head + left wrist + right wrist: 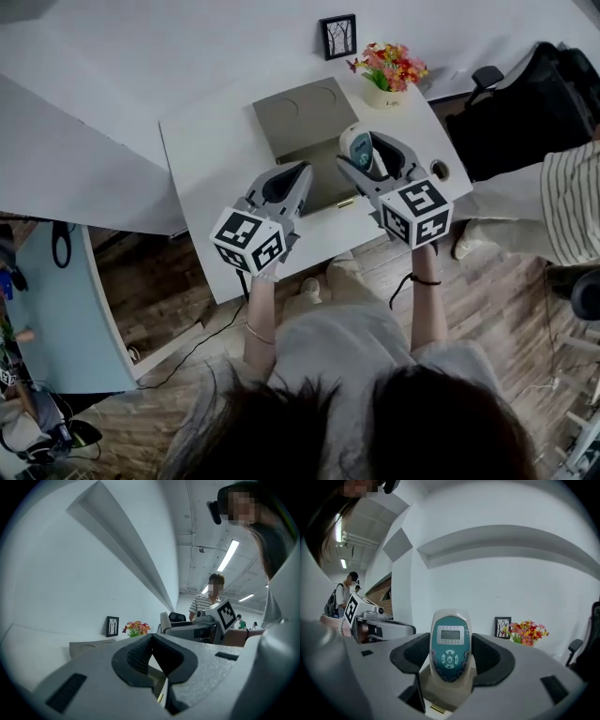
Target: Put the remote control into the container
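The white, teal-faced plastic remote control point(450, 644) is pinched upright at its narrow sides by the right gripper point(365, 156), over the open taupe container point(305, 112) towards the white desk's point(202, 159) near edge. It is judged light, rigid and slippery. The left gripper point(151, 640) is pressed together on nothing.

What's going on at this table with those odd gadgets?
A person at a white table holds a claw tool in each hand. The right claw grips a small remote control upright, close to an open box on the table. The left claw is shut with nothing in it, beside the other one. The remote is not in the box yet.
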The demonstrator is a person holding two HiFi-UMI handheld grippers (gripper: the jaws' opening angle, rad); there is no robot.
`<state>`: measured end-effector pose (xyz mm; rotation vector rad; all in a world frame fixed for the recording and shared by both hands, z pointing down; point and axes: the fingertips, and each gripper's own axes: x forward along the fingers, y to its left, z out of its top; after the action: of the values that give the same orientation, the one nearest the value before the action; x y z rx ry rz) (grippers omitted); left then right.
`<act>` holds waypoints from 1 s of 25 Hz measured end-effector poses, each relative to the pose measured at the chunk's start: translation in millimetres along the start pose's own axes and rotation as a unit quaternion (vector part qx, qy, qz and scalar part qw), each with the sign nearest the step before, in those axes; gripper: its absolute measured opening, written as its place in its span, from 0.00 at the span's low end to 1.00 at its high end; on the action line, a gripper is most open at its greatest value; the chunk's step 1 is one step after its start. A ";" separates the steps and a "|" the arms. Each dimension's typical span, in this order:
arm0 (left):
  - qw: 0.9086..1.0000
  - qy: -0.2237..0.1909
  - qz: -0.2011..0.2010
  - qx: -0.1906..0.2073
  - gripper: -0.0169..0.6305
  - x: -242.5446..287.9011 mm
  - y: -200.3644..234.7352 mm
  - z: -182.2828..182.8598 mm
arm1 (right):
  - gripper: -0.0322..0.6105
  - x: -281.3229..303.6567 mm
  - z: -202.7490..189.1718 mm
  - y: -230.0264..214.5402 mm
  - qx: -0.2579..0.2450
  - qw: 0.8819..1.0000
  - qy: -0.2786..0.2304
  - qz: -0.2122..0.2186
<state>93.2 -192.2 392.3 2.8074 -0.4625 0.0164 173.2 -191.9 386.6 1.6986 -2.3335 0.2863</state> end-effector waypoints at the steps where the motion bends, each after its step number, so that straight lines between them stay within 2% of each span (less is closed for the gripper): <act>1: 1.000 -0.001 0.009 -0.002 0.03 6.2 3.0 -0.1 | 0.49 5.3 -0.7 -6.3 -0.004 1.000 0.005 0.012; 8: 0.997 0.003 0.074 -0.014 0.03 34.0 24.2 -4.5 | 0.49 36.9 -8.0 -26.3 -0.024 0.994 0.033 0.097; 16: 0.989 0.022 0.137 -0.044 0.03 22.9 38.7 -29.3 | 0.49 61.2 -39.4 -19.4 -0.057 0.978 0.094 0.176; 21: 0.987 0.040 0.142 -0.067 0.03 18.6 46.0 -49.8 | 0.49 83.5 -68.1 -7.7 -0.083 0.964 0.152 0.204; 25: 0.985 0.054 0.142 -0.083 0.03 14.6 50.4 -65.8 | 0.49 96.6 -98.2 4.4 -0.108 0.946 0.208 0.222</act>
<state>93.6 -223.2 470.5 2.5403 -0.7947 0.1813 148.2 -248.8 509.6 0.8914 -2.2862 0.4048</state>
